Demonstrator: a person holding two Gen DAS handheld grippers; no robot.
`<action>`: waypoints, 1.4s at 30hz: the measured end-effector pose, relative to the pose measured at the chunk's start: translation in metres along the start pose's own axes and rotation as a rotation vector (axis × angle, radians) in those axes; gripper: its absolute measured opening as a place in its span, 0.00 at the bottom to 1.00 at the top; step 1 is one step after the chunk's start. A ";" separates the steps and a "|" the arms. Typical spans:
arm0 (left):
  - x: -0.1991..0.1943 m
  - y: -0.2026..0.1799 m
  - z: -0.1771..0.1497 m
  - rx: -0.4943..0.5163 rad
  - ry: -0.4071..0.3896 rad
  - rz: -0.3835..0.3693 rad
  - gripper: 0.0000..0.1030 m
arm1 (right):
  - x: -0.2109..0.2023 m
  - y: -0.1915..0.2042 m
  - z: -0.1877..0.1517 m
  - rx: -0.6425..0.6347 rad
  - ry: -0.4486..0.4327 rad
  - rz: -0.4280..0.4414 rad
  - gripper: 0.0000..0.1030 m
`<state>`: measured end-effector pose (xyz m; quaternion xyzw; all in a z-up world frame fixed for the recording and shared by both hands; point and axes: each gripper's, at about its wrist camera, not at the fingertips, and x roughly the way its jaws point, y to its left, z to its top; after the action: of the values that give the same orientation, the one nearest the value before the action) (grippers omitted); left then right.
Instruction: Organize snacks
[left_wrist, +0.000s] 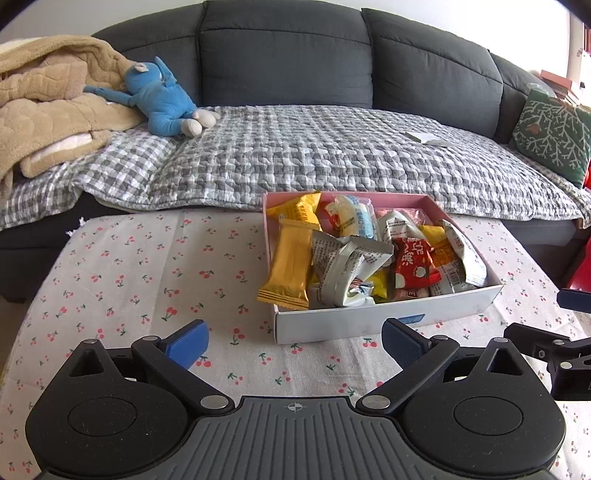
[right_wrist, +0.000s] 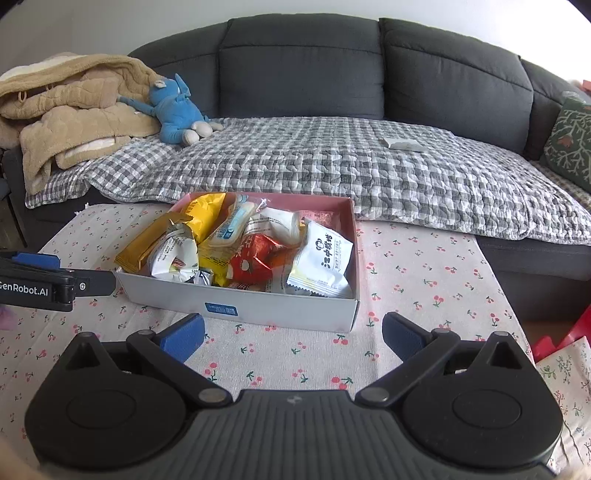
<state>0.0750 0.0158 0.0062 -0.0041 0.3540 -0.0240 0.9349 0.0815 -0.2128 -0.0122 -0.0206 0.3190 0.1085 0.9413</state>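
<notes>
**Coach:** On the cherry-print tablecloth (left_wrist: 122, 266), just ahead of you, sits the white box (left_wrist: 388, 314) with every snack I can see already piled inside. Your left gripper (left_wrist: 295, 341) and right gripper (right_wrist: 293, 338) both hang short of its near wall, jaws spread wide, nothing between the pads.

**Operator:** So what is the step now?

**Coach:** I'd judge you are about to tidy the pile, or it may already be finished; I can't tell which. No packet lies loose on the cloth in either view.

**Operator:** What would you fix first?

**Coach:** The long yellow packet (left_wrist: 290, 266). It leans over the box's left rim with its lower end hanging outside. It is the one most likely to slide out.

**Operator:** Which hand?

**Coach:** Your left, since that packet is on its side. Come down along its length and close on the sealed end, not on the puffy middle. Foil wrappers are slippery and crush easily.

**Operator:** And the right?

**Coach:** Rest it beside the right end of the box as a brace. The box looks light and may skid on the cloth when you push the packet in. Mind the white packet with black lettering (right_wrist: 321, 254), propped against the right wall; nudging it could tip the crumpled silver wrappers (left_wrist: 343, 266).
</notes>
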 end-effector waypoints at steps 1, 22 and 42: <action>0.002 0.000 -0.001 -0.001 0.004 0.009 0.98 | 0.001 0.001 0.000 0.002 0.001 -0.008 0.99; -0.001 0.001 -0.018 -0.059 0.054 0.111 0.98 | 0.001 0.006 -0.015 0.064 0.065 -0.042 1.00; 0.011 -0.011 -0.016 0.003 0.122 0.164 0.98 | 0.005 0.003 -0.016 0.086 0.069 -0.116 1.00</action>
<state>0.0725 0.0041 -0.0126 0.0277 0.4097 0.0521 0.9103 0.0755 -0.2104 -0.0281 -0.0023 0.3538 0.0393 0.9345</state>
